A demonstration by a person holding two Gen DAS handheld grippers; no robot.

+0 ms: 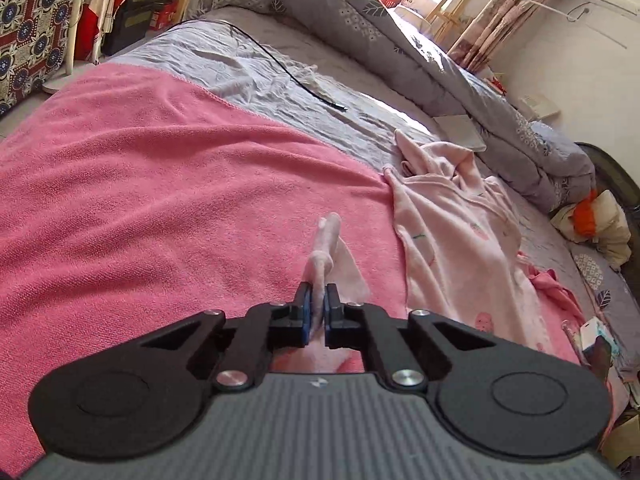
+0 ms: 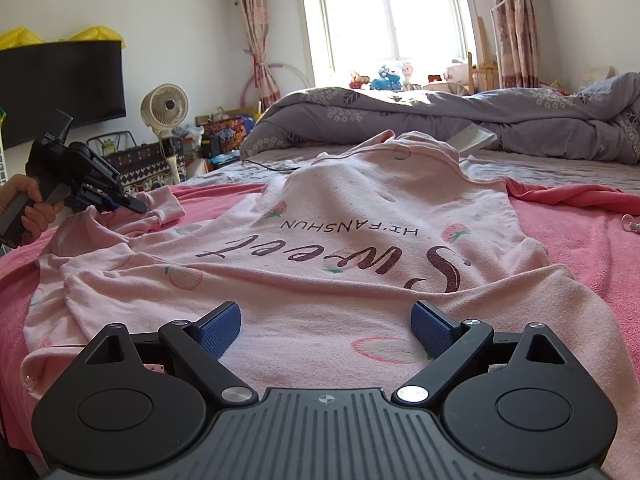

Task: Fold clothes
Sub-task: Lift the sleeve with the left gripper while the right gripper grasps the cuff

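A broad coral-pink terry towel [image 2: 580, 248] covers the near part of the bed, and on it lies the pale pink cotton top printed with strawberries and dark "Sweet" lettering [image 2: 340, 240], spread mostly flat but rumpled at the sleeves. The step in hand looks like the first sleeve fold: the left gripper [image 1: 319, 310] has its jaws clamped on the top's pale pink sleeve end [image 1: 324, 248], so the next move likely calls for carrying that sleeve inward across the chest. The right gripper [image 2: 325, 330] hangs over the top's near hem, jaws spread wide and empty, well placed to pin or pinch fabric.
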